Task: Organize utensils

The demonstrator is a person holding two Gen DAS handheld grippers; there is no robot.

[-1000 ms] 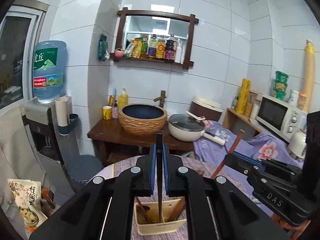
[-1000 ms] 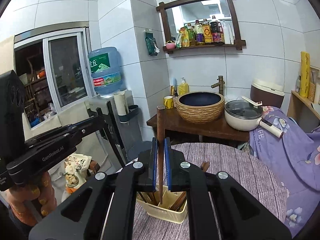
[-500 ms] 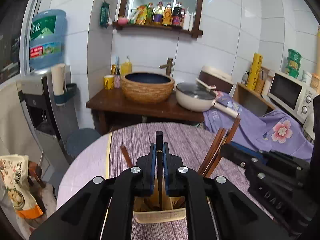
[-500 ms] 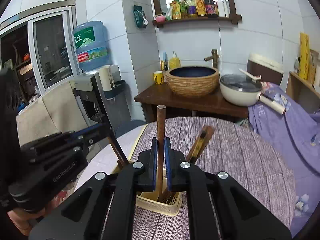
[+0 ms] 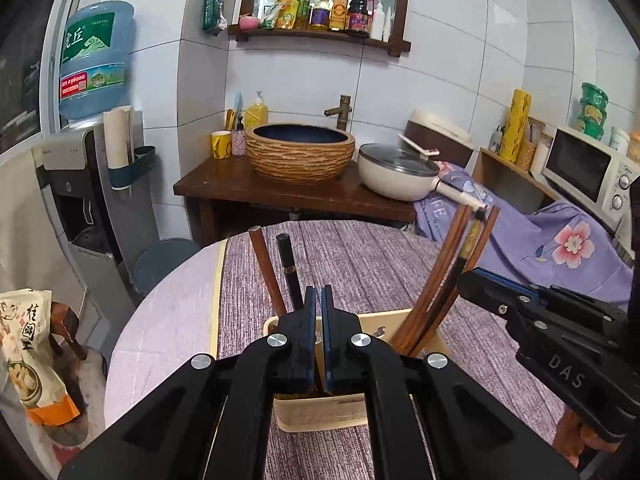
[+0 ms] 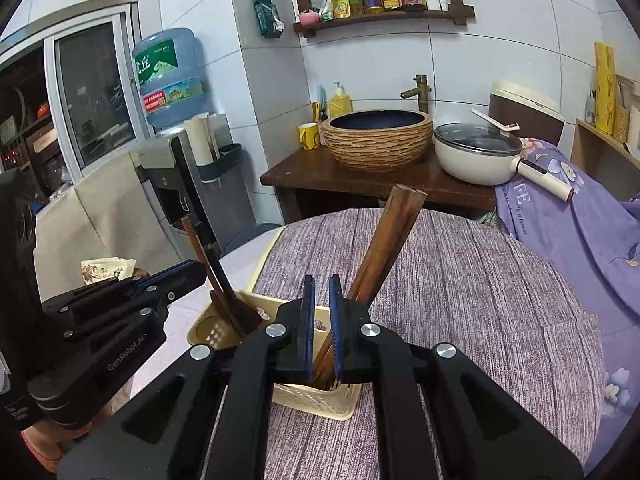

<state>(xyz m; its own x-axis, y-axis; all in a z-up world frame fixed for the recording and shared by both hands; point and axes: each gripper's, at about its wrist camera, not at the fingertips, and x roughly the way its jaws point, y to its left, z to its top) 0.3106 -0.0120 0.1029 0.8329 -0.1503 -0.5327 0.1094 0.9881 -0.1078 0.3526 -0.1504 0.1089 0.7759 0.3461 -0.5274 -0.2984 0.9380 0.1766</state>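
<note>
A cream plastic utensil holder (image 5: pixel 320 416) (image 6: pixel 312 400) stands on the round table's purple striped cloth (image 5: pixel 360 264). My left gripper (image 5: pixel 318 292) hangs just above it, shut, with nothing between the pads. A black chopstick (image 5: pixel 286 260) and a brown chopstick (image 5: pixel 262 264) lean left in the holder, outside the left finger. My right gripper (image 6: pixel 322 282) is over the holder's other side, jaws a narrow slit apart and empty at the tips. A bundle of brown chopsticks (image 6: pixel 392 232) leans right behind its right finger. Each gripper shows in the other's view, tips beside the sticks.
Behind the table stands a dark wooden stand (image 5: pixel 248 184) with a woven basin (image 5: pixel 300 156) and a white lidded pan (image 5: pixel 396 172). A water dispenser (image 6: pixel 172 152) is at the left, a microwave (image 5: pixel 588 172) and purple floral cloth (image 5: pixel 560 240) at the right. A snack bag (image 5: pixel 28 352) sits low left.
Both grippers have sunk onto the holder. The black chopstick that stood between the left pads now leans left outside them. The brown one from the right pads now leans with the bundle.
</note>
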